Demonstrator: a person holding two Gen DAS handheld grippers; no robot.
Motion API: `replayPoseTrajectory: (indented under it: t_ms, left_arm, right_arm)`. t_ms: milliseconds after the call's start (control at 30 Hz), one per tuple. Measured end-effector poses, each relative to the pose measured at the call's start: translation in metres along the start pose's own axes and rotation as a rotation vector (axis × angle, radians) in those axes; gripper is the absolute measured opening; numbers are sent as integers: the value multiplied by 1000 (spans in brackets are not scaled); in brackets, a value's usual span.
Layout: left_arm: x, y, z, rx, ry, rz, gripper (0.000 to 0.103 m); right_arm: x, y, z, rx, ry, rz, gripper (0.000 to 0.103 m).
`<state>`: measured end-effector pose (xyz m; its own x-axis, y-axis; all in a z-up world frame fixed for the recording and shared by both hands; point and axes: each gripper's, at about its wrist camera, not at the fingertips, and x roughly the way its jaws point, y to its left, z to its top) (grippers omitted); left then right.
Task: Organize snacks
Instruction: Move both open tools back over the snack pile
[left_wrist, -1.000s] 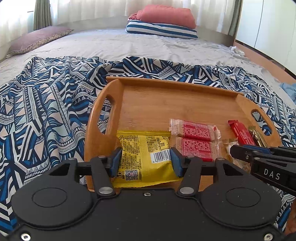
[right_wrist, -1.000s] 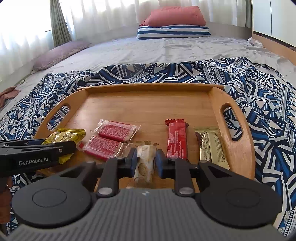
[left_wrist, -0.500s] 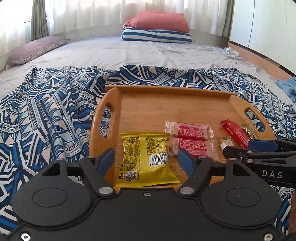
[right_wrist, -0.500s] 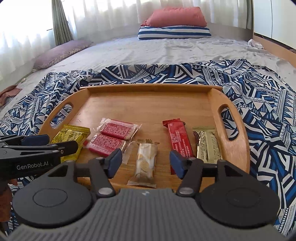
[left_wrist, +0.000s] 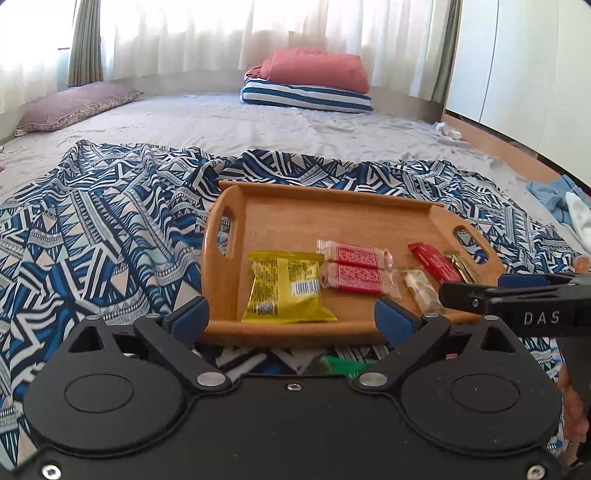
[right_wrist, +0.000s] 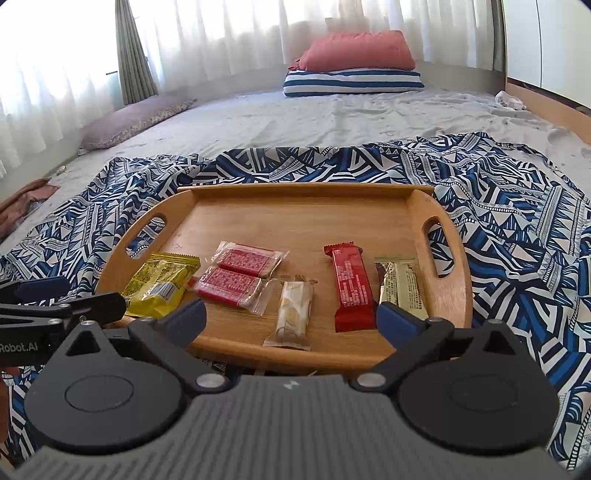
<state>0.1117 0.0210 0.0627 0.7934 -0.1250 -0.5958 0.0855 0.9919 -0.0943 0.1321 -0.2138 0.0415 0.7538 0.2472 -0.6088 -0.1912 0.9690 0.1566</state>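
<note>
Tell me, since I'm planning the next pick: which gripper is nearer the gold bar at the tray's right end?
Right. The right gripper hangs open just short of the gold bar, one pad beside it. The left gripper is open at the tray's opposite end, by the yellow packet.

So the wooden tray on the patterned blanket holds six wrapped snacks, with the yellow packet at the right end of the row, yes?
Nearly. The yellow packet lies at the left end of the row on the wooden tray, not the right; the right wrist view shows it.
</note>
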Motion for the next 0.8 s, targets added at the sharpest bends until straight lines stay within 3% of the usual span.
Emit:
replayPoseTrajectory:
  t_ms: [533,800]
  left_arm:
    - [-46,-8,-56,-12,26,-58,98]
    - [-61,-24,-73,-8,53,-125,99]
  right_arm:
    - [-48,4,-57,-155,-72,-43,103]
    - [-64,10,-86,-222,-79,-78,103]
